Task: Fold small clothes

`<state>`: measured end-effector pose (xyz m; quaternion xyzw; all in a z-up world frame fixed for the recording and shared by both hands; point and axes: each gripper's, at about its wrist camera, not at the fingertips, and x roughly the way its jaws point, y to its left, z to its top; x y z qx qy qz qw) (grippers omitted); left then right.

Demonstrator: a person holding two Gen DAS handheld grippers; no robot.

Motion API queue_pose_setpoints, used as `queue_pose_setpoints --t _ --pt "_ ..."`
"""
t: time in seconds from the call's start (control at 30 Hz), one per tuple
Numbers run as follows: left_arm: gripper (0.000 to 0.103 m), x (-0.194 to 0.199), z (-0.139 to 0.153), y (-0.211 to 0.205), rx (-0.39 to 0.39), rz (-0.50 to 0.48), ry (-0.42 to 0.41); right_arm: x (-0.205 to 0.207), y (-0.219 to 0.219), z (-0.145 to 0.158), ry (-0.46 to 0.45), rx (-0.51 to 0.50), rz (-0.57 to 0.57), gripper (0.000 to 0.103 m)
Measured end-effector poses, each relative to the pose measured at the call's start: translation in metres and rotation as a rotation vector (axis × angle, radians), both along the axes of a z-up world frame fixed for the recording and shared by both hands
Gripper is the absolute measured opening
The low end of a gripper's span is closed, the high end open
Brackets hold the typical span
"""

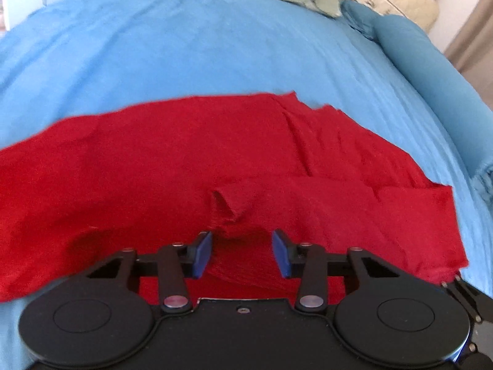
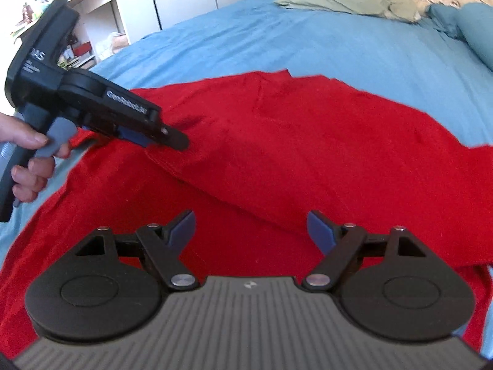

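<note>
On a blue bed (image 2: 277, 40), the left gripper (image 2: 172, 137) noses its half-closed jaws, not yet pinching, into a red garment (image 2: 308, 154) partly folded with more folds left, while the right gripper (image 2: 251, 229) hovers, jaws spread wide and empty.

The left wrist camera sits behind the left gripper (image 1: 242, 251) and looks forward and steeply down along its fingers. It is close to the red cloth (image 1: 154, 160), which fills the middle of the view, with the blue bed (image 1: 154, 40) beyond. The right wrist camera sits behind the right gripper (image 2: 251, 231), angled down less steeply, and is also near the cloth (image 2: 308, 154). Its view takes in the left gripper (image 2: 177, 138) from the side, at upper left. Both views share the cloth, the bed (image 2: 339, 40) and the pillows (image 1: 409, 49) (image 2: 474, 27) at the far end.
</note>
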<state>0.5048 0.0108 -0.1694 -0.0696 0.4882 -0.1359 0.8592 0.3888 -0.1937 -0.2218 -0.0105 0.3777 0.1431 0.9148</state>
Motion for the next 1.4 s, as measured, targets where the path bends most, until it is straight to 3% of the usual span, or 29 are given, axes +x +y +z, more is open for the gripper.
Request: queue_pose_setpoints --t 0.07,0.2,0.37,0.4,0.43,0.5,0.7,0.83,0.97,1.1,1.27,1.37,1.4 --pt "0.047 -0.001 0.003 0.001 0.054 0.019 -0.023 -0.003 -0.002 -0.002 -0.002 0.013 -0.009 0.095" --pt "0.051 0.003 -0.005 -0.003 0.038 -0.015 0.012 -0.002 0.003 -0.002 -0.004 0.018 -0.012 0.095" --pt "0.054 0.002 -0.008 -0.013 0.063 -0.045 -0.008 0.001 0.004 -0.002 -0.007 0.024 -0.012 0.095" --pt "0.041 0.003 -0.008 -0.015 0.067 -0.046 -0.011 0.002 0.004 -0.002 -0.008 0.025 -0.014 0.095" --pt "0.023 0.003 -0.008 -0.015 0.072 -0.046 -0.012 0.003 0.003 -0.002 -0.008 0.026 -0.014 0.095" --pt "0.009 0.004 -0.007 -0.014 0.065 -0.047 0.000 0.003 0.003 -0.003 -0.011 0.026 -0.015 0.095" --pt "0.006 0.005 0.006 -0.025 0.114 -0.075 -0.045 0.003 0.005 -0.002 -0.016 0.022 -0.018 0.095" --pt "0.006 -0.002 0.035 -0.021 0.131 -0.078 -0.142 0.002 0.005 0.003 -0.025 0.027 -0.023 0.095" --pt "0.006 -0.006 0.052 -0.001 0.202 -0.055 -0.214 0.002 0.006 0.011 -0.042 0.026 -0.021 0.095" --pt "0.006 0.001 0.039 0.030 0.243 0.013 -0.185 0.006 0.007 0.013 -0.050 0.023 -0.022 0.095" --pt "0.007 0.007 0.010 0.041 0.254 0.024 -0.151 0.010 0.008 0.005 -0.037 0.022 -0.047 0.095" --pt "0.023 0.006 0.009 0.041 0.245 0.056 -0.150 0.011 0.006 0.001 -0.031 0.018 -0.067 0.095" --pt "0.046 0.002 0.015 0.041 0.240 0.077 -0.159 0.011 0.004 0.001 -0.035 0.008 -0.074 0.095"
